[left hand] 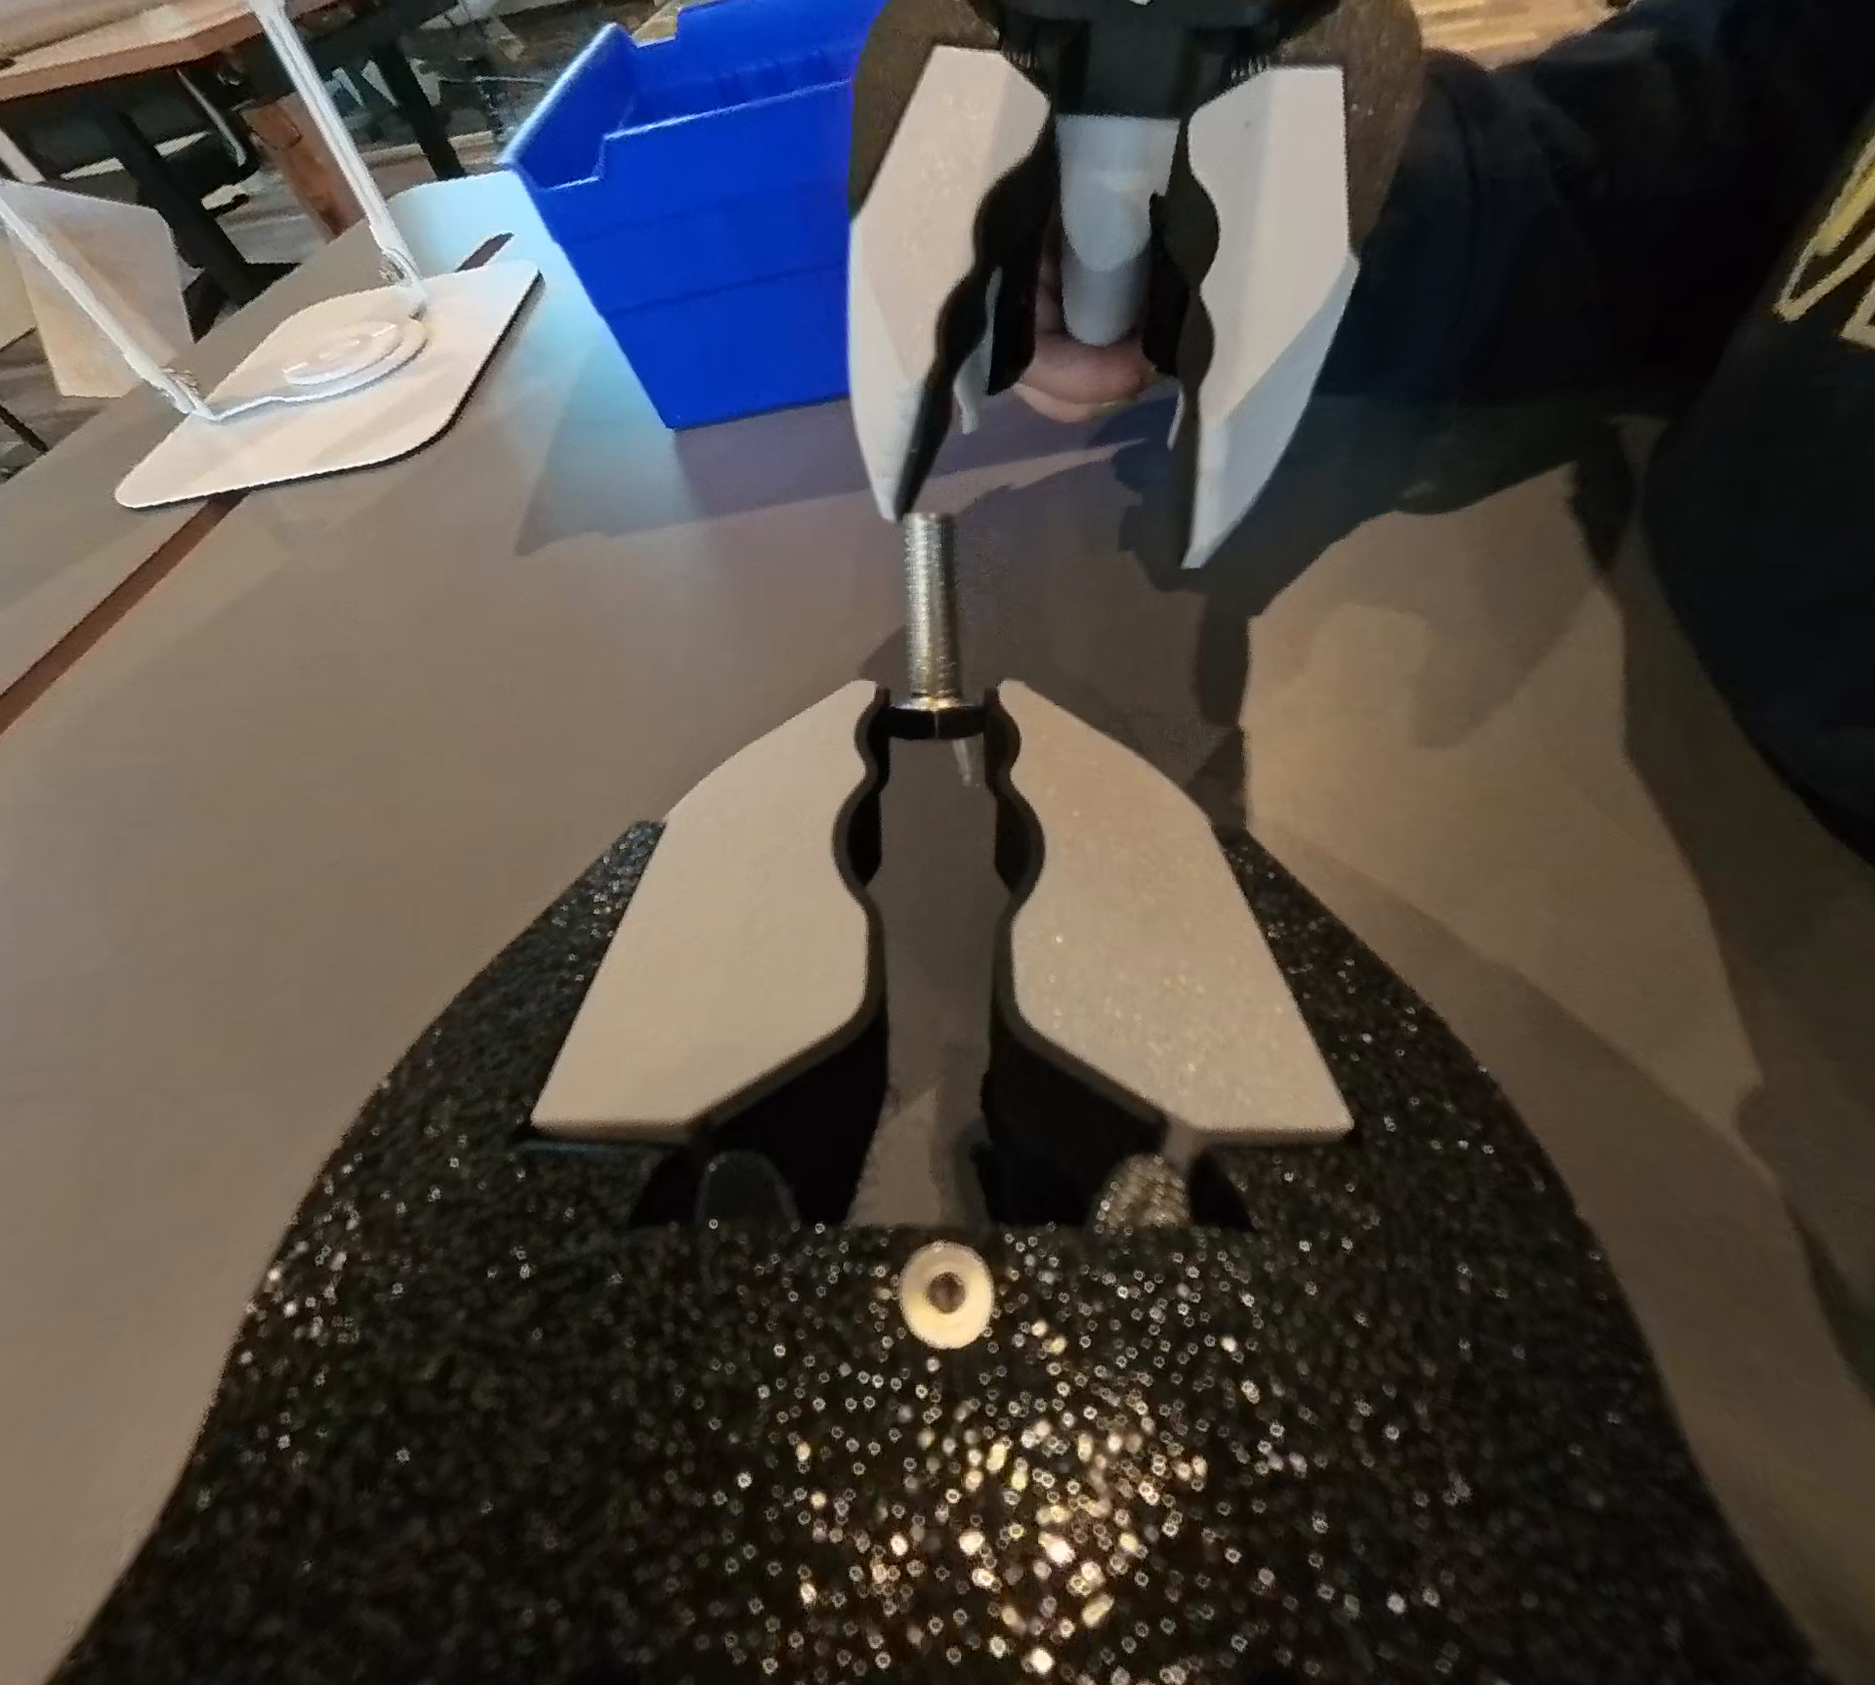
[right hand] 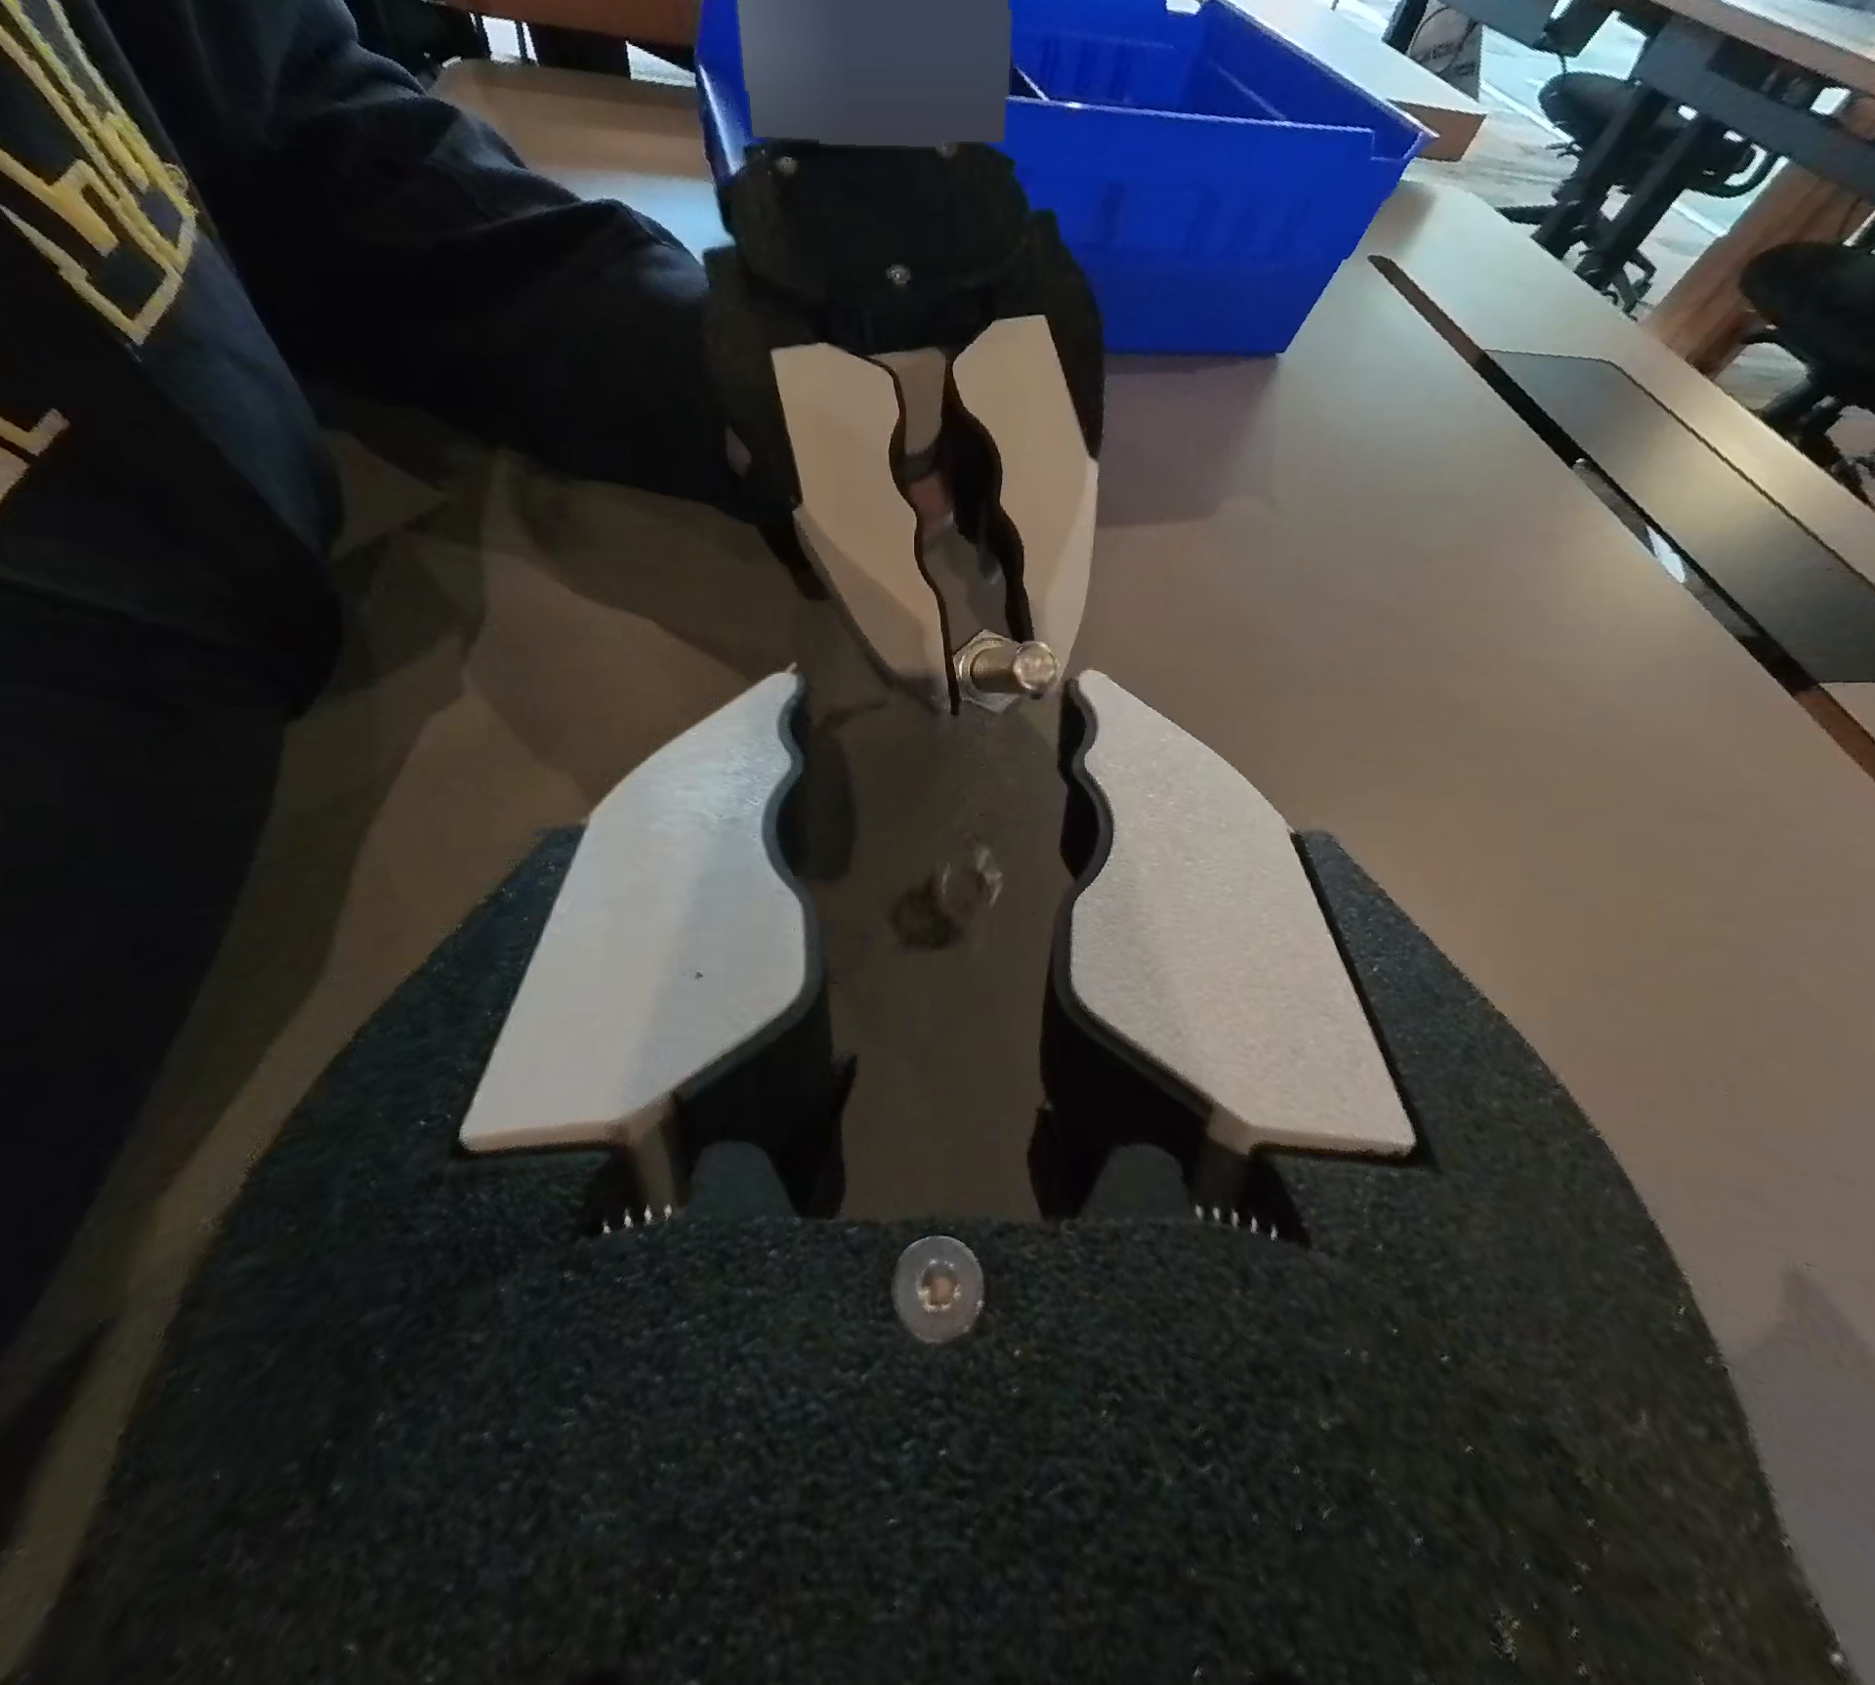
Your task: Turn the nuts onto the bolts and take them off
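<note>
Clamped at its fingertips, the left gripper (left hand: 935,716) pinches the head of a bolt (left hand: 927,621) low in the centre of its own view, so the threaded shank sticks straight out ahead of the fingers. Facing it from the upper middle of that frame, the right gripper (left hand: 1055,520) hangs with its jaws spread wide and nothing between them; one fingertip sits just above the bolt's free end, whether touching I cannot tell. From the right wrist view the same bolt (right hand: 1015,672) shows end-on at the centre, held by the left gripper (right hand: 964,682), just past the right gripper's (right hand: 928,703) parted tips and slightly right of their midline. Something small and blurred, possibly a nut (right hand: 959,901), lies on the grey table (left hand: 355,824) between the right gripper's fingers, nearer the camera. Farther back a blue bin (left hand: 700,236) stands on the table, and a dark sleeve (left hand: 1573,215) fills the upper right of the left view.
</note>
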`<action>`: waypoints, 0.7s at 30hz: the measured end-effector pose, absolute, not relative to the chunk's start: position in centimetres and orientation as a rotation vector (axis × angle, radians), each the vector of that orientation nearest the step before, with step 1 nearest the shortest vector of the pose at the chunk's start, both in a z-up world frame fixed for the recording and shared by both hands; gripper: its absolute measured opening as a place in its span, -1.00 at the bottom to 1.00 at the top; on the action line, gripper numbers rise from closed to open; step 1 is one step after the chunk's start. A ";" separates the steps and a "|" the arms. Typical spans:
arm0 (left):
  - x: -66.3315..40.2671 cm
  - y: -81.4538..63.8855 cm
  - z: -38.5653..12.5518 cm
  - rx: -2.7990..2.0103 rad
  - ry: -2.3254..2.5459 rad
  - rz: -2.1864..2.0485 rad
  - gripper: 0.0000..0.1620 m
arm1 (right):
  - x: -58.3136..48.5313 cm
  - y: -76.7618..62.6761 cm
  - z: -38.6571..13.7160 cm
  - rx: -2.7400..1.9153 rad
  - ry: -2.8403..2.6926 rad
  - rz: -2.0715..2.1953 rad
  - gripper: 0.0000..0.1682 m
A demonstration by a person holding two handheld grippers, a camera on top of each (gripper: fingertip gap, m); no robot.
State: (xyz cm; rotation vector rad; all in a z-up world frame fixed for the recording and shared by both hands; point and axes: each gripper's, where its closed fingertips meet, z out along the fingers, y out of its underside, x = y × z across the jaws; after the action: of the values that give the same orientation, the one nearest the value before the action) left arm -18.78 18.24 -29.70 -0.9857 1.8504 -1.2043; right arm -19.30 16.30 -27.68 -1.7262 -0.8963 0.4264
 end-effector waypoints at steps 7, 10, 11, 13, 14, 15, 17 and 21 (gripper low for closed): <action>-18.5 19.0 -29.5 -1.019 1.791 -1.170 -0.79 | -18.5 16.9 -28.5 -1.785 -0.867 0.372 -0.51; -18.4 20.1 -28.8 -1.055 1.705 -1.172 -0.79 | -18.1 17.2 -29.6 -1.845 -0.851 0.363 -0.59; -18.4 20.5 -28.5 -1.067 1.673 -1.182 -0.79 | -18.2 17.3 -30.1 -1.870 -0.852 0.360 -0.61; -18.5 21.2 -27.8 -1.088 1.603 -1.222 -0.79 | -18.7 17.3 -31.1 -1.910 -0.863 0.391 -0.62; -18.6 21.6 -27.4 -1.095 1.563 -1.243 -0.79 | -19.1 17.3 -31.4 -1.928 -0.860 0.407 -0.63; -18.7 22.0 -27.0 -1.102 1.524 -1.264 -0.79 | -19.5 17.3 -31.7 -1.942 -0.863 0.418 -0.65; -18.9 22.9 -26.3 -1.118 1.442 -1.304 -0.79 | -19.7 17.7 -32.4 -1.983 -0.858 0.377 -0.69; -19.6 24.9 -25.4 -1.155 1.294 -1.306 -0.79 | -20.1 19.2 -33.5 -2.083 -0.806 0.331 -0.72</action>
State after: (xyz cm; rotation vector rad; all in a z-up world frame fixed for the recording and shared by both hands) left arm -19.57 24.89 -25.35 -1.1555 1.2944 -1.3063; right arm -20.13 19.21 -33.47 -2.0825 -0.8057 0.3307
